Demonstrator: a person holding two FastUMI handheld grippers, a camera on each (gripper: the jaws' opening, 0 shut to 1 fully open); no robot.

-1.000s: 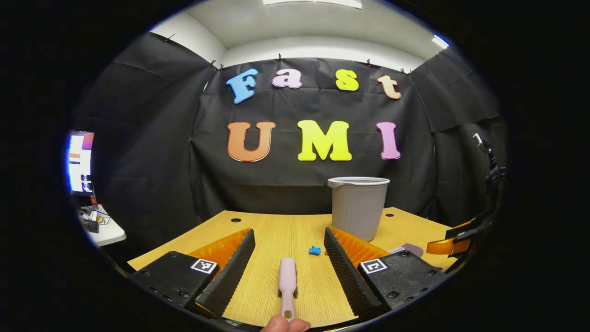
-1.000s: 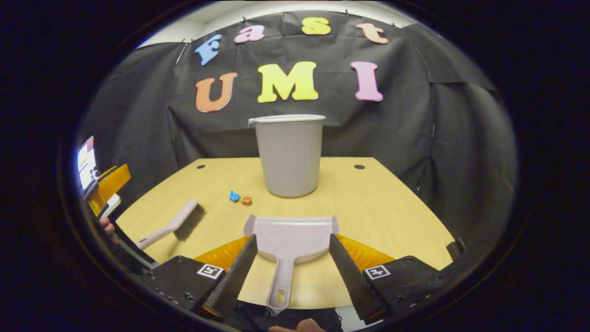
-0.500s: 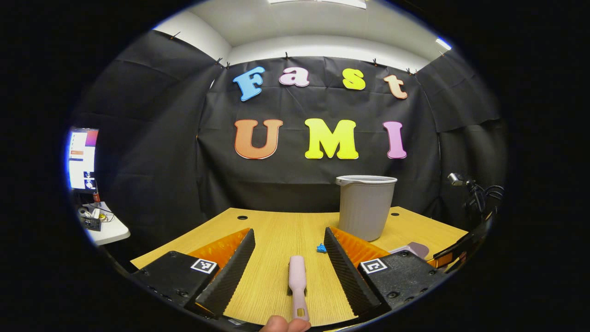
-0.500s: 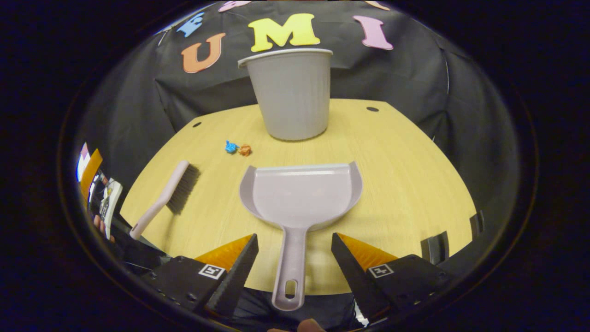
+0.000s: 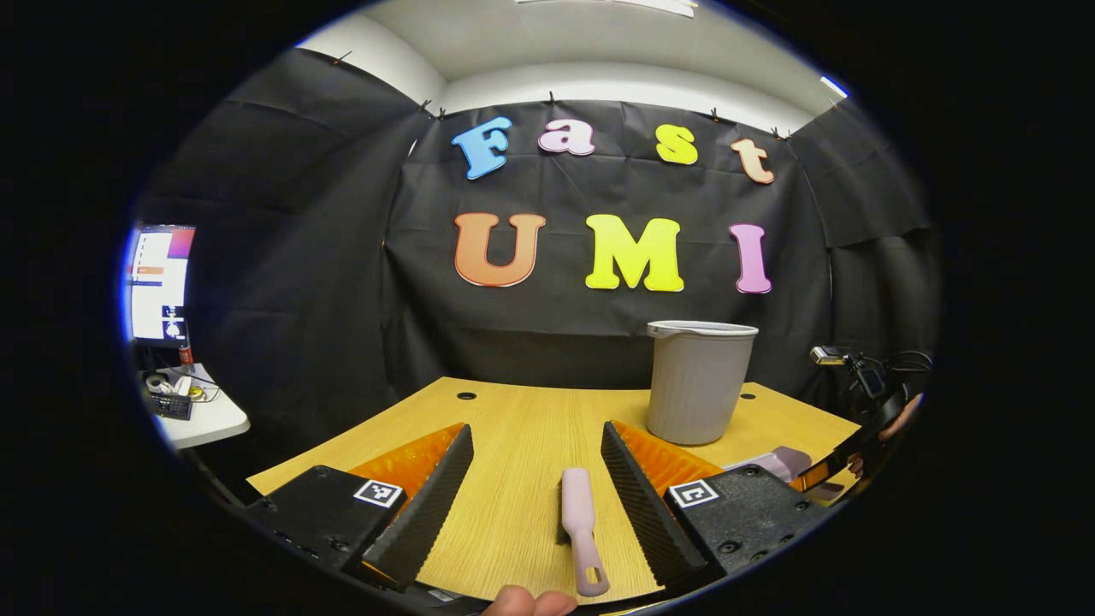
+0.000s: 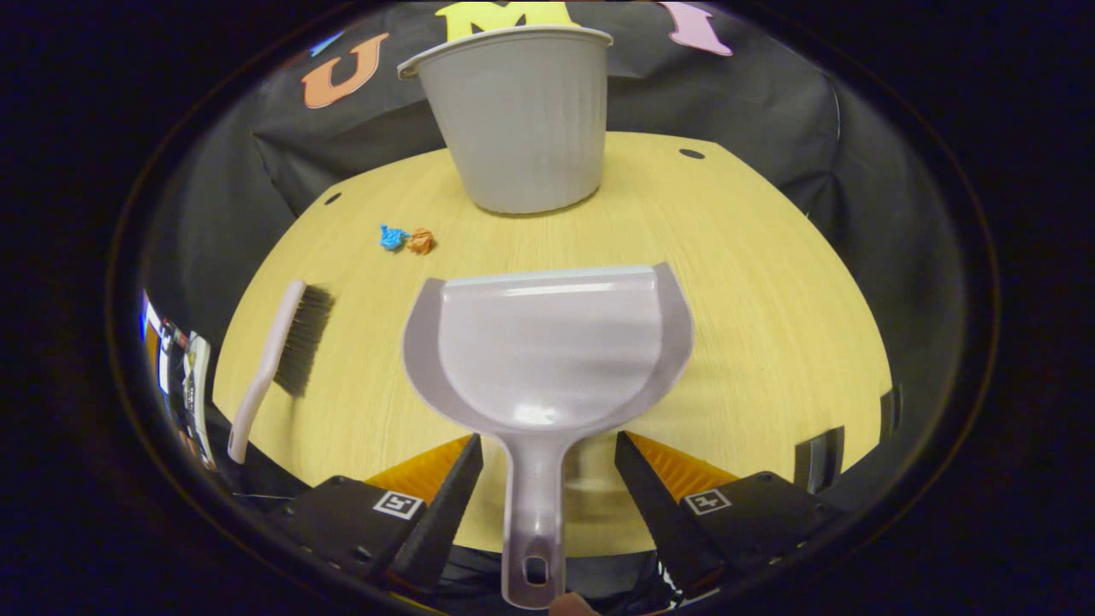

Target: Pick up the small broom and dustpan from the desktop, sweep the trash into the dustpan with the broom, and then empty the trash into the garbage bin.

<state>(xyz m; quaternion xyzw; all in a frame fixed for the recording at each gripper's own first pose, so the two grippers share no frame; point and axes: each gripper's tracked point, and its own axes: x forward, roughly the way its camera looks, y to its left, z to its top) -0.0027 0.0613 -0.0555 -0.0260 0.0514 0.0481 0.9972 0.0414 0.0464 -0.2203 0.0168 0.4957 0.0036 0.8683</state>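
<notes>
A pale pink small broom [image 5: 580,526] lies on the wooden desktop [image 5: 513,428], its handle between the fingers of my open left gripper [image 5: 536,428], nearer the right finger and untouched. In the right gripper view the broom [image 6: 287,346] lies at the left with its dark bristles to the right. The pale dustpan [image 6: 547,342] lies flat, and its handle runs back between the fingers of my open right gripper [image 6: 548,439] with gaps on both sides. A blue scrap [image 6: 392,237] and an orange scrap [image 6: 420,241] lie side by side beyond the broom. The grey bin [image 6: 517,111] stands upright behind the dustpan.
The bin [image 5: 700,381] stands at the desk's back right in the left gripper view, with a corner of the dustpan [image 5: 783,462] below it. A monitor [image 5: 158,282] and a small white side table [image 5: 201,415] stand off the desk's left. The desk's near edge runs under both grippers.
My right gripper has tilted down and closed in on the dustpan, whose handle now reaches deeper between its fingers. My left gripper has shifted left, so the broom handle sits right of centre.
</notes>
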